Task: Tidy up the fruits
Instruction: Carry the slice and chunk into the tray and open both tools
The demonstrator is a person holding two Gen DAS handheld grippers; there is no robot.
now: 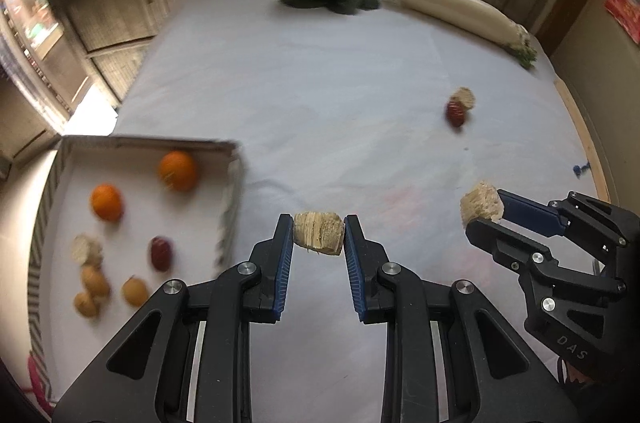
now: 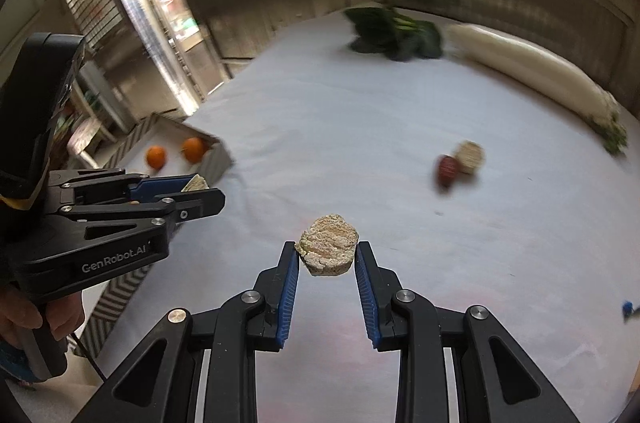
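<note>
My left gripper (image 1: 318,233) is shut on a pale fibrous chunk (image 1: 319,233), held above the white table just right of the tray (image 1: 234,183). My right gripper (image 2: 327,250) is shut on a second pale chunk (image 2: 329,249); in the left wrist view that chunk (image 1: 481,205) shows at the right, clamped by the right gripper (image 1: 486,213). The tray holds two oranges (image 1: 178,170) (image 1: 106,202), a red fruit (image 1: 161,253), a pale chunk (image 1: 86,249) and some small tan fruits (image 1: 95,281). On the table a red fruit (image 2: 448,170) lies against another pale chunk (image 2: 470,156).
Dark leafy greens (image 2: 394,35) and a long white radish (image 2: 532,71) lie at the table's far side. A small blue object (image 1: 580,168) sits near the right wooden edge. A hand (image 2: 36,315) holds the left gripper's handle. Shuttered walls surround the table.
</note>
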